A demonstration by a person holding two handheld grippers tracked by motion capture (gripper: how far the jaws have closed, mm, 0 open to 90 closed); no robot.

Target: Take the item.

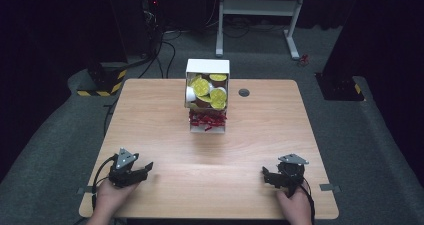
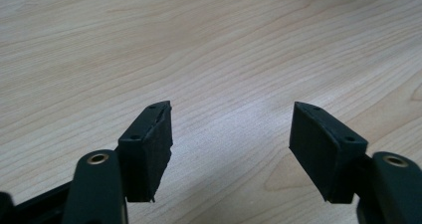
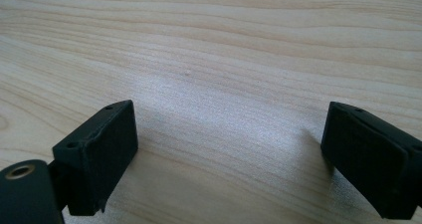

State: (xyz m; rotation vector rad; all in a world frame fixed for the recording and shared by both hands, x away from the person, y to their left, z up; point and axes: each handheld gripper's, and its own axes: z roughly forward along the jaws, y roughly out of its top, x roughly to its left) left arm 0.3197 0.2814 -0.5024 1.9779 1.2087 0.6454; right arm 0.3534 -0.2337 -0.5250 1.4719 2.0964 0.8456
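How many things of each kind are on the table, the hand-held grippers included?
Grippers: 2, the left gripper and the right gripper, both open with nothing held.
White boxes: 1, the white box, holding yellow-lidded cups above and red pieces below, too crowded to count.
Total: 3.

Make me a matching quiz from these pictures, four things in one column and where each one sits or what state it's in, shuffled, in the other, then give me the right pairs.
Things:
1. white box
2. red pieces
3. left tool
4. round dark hole

Places or states:
A. in the tabletop, just right of the box
B. open, at the near left of the table
C. in the lower compartment
D. at the far middle of the table, with yellow-lidded cups in its upper part

Pairs: 1-D, 2-C, 3-B, 4-A
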